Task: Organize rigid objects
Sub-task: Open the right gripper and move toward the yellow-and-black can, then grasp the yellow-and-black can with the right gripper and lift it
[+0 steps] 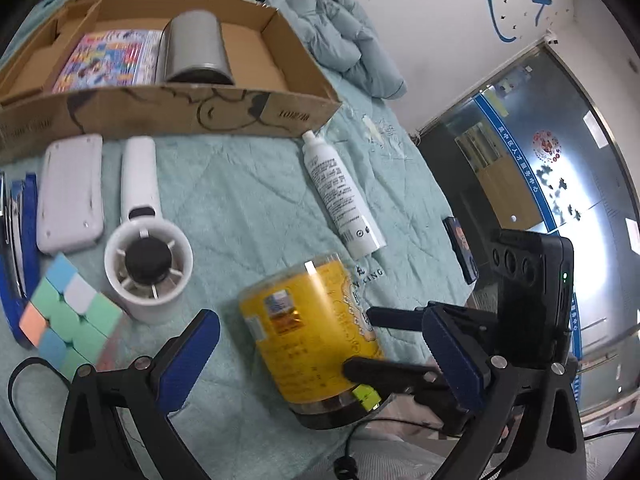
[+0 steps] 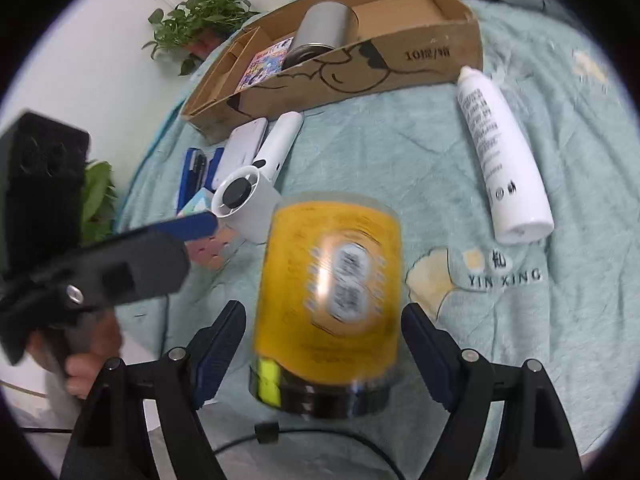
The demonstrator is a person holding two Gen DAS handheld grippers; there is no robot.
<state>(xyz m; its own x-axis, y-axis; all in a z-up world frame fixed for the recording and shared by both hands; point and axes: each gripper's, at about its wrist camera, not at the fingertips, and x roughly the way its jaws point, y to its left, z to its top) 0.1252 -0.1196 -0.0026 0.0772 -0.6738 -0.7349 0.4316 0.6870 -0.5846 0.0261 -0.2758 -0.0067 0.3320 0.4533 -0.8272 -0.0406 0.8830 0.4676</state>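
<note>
Two grippers: both spread wide, pads touching nothing.
Right gripper (image 2: 324, 340): yellow jar (image 2: 332, 280) lies between its fingers, gaps either side.
Left gripper (image 1: 320, 356): the jar (image 1: 312, 332) sits between its fingers, nearer the right one.
Cardboard box (image 1: 168, 112): well ahead of both, beyond the jar.

Right gripper (image 2: 324, 344) straddles the yellow canister (image 2: 328, 280) lying on the teal blanket (image 2: 400, 168), blue pads clear of its sides, while the left gripper (image 2: 120, 256) pokes in beside it.
</note>
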